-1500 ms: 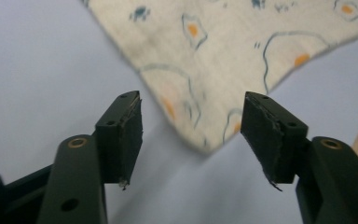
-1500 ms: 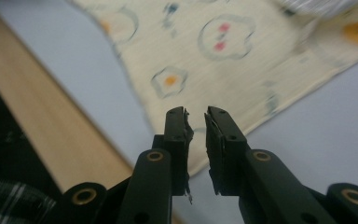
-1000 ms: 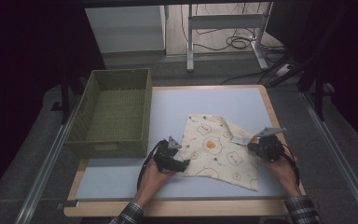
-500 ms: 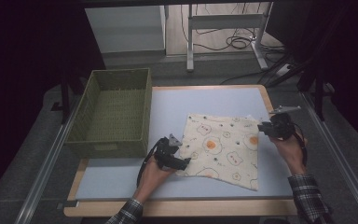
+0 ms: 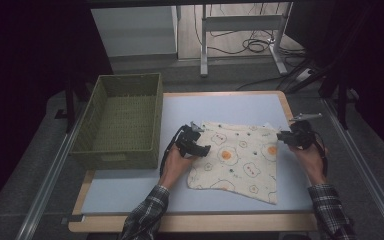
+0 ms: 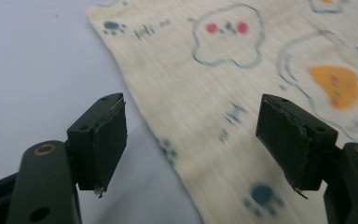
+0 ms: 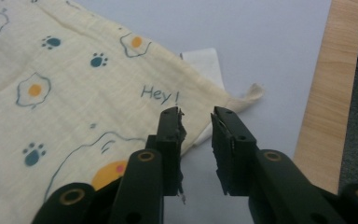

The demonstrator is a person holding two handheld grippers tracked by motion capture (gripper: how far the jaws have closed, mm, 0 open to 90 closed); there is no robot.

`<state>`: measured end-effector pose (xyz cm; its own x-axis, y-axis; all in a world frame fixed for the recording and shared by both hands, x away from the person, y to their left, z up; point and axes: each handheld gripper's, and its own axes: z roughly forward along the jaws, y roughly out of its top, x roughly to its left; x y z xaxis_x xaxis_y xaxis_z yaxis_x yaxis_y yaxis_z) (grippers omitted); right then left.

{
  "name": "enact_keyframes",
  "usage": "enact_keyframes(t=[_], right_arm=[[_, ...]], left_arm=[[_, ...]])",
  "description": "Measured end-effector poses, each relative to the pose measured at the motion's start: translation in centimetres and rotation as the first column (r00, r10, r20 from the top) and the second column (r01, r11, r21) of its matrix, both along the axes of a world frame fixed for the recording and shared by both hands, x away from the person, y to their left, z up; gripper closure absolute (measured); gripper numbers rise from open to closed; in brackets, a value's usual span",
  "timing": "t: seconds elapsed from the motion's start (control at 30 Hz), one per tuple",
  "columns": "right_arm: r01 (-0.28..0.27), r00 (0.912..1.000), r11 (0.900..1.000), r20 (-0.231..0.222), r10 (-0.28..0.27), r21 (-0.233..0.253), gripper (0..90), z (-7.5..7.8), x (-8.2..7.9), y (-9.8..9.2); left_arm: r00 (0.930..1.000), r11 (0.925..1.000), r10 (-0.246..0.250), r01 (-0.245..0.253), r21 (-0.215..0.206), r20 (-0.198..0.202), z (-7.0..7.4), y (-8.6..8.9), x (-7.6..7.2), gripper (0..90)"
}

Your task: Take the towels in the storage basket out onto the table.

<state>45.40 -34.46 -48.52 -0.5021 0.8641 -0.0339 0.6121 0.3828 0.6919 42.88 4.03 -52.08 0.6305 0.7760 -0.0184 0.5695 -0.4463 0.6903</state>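
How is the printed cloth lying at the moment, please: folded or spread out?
Spread out: the cloth lies flat in one layer on the table, all four corners showing in the high view.

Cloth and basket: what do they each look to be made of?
The cloth looks like thin woven cotton or muslin, matte cream with printed eggs and paw marks; the right gripper view shows a fine weave, soft creases and a frayed corner. The basket looks like woven straw or paper cord, possibly plastic, olive green and matte; its walls show a regular open weave.

Both claws, left and right, seemingly at cloth edges.
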Motion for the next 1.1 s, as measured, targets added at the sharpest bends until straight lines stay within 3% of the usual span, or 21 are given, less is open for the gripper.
enact_keyframes(t=[0.3,0.43,0.57,0.77,0.83,0.93,0.97,1.1], right_arm=[[0.018,0.9998,1.000,-0.007,-0.017,0.019,74.7,-0.6,2.6,0.0],[0.022,0.9996,1.000,-0.019,-0.022,0.008,70.0,-1.3,3.6,0.4],[0.025,0.9993,0.999,-0.028,-0.025,-0.025,66.4,-1.8,4.1,0.7],[0.035,0.9989,0.999,-0.030,-0.036,-0.025,65.9,-2.4,4.4,0.8],[0.042,0.9986,0.999,-0.031,-0.043,-0.030,67.4,-2.4,4.4,0.9],[0.032,0.9983,0.999,-0.048,-0.034,-0.028,80.3,-2.3,4.2,1.2],[0.027,0.9980,0.999,-0.056,-0.028,-0.028,82.8,-2.2,4.2,1.2],[0.024,0.9973,0.998,-0.068,-0.028,-0.049,86.9,-2.0,4.1,1.7]], left_arm=[[0.9995,0.9995,0.030,-0.030,0.000,-0.006,0.5,0.1,4.1,29.9],[0.9982,0.9986,0.054,-0.053,0.004,-0.025,0.7,0.4,5.9,31.9],[0.9934,0.9939,0.110,-0.109,0.016,-0.034,0.8,0.6,7.8,39.3],[0.9894,0.9907,0.135,-0.134,0.027,-0.054,-0.1,0.2,10.0,42.9],[0.9900,0.9916,0.129,-0.128,0.019,-0.058,-0.6,0.0,10.4,42.8],[0.9889,0.9904,0.137,-0.138,-0.014,-0.058,-0.8,-0.2,10.7,43.2],[0.9906,0.9922,0.123,-0.124,-0.012,-0.059,-0.7,-0.3,10.7,44.7],[0.9923,0.9949,0.093,-0.096,-0.031,-0.082,-0.5,-0.9,10.3,70.5]])
